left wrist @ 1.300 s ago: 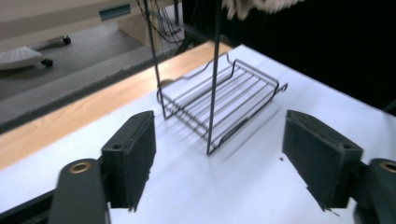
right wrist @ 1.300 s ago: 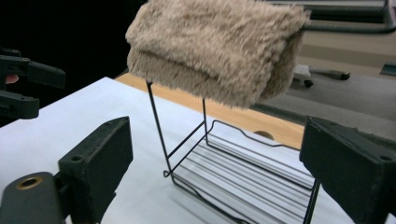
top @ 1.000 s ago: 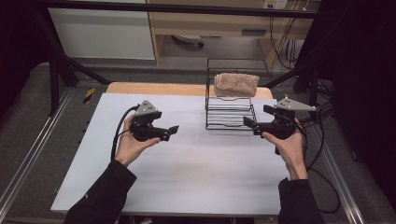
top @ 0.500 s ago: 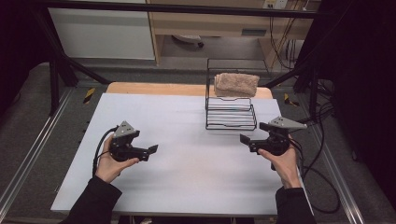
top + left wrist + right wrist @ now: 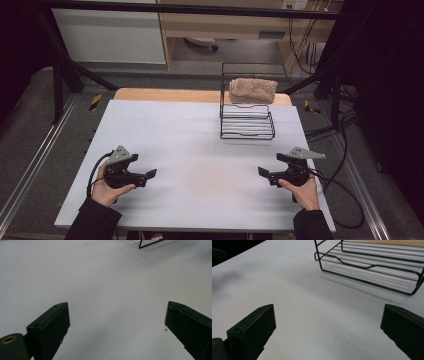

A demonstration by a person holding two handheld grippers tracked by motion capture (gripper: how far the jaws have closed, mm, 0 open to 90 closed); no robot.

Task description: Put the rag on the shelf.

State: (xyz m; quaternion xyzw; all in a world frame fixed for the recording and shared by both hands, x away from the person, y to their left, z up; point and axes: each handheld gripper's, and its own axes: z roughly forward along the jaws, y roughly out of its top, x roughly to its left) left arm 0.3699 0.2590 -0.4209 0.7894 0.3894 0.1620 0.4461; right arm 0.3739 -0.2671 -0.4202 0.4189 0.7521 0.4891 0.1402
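My left gripper (image 5: 150, 174) is held low over the white table (image 5: 200, 135) near its front left, pointing right. In the left gripper view its black jaws (image 5: 117, 307) stand wide apart over bare table; they have just been opening, with nothing between them. My right gripper (image 5: 263, 172) hovers low at the front right, pointing left, open and empty. Its own view (image 5: 328, 308) looks past its spread jaws toward a black wire rack (image 5: 372, 267).
The two-tier wire rack (image 5: 247, 122) stands at the back right of the table, with a folded brown towel (image 5: 253, 90) on its upper shelf. A corner of the rack (image 5: 150, 243) shows in the left gripper view. Cables trail off the table's right side.
Both hands have sunk and drawn back toward the table's front edge. The left one also slid leftward. The rack and towel have not moved.
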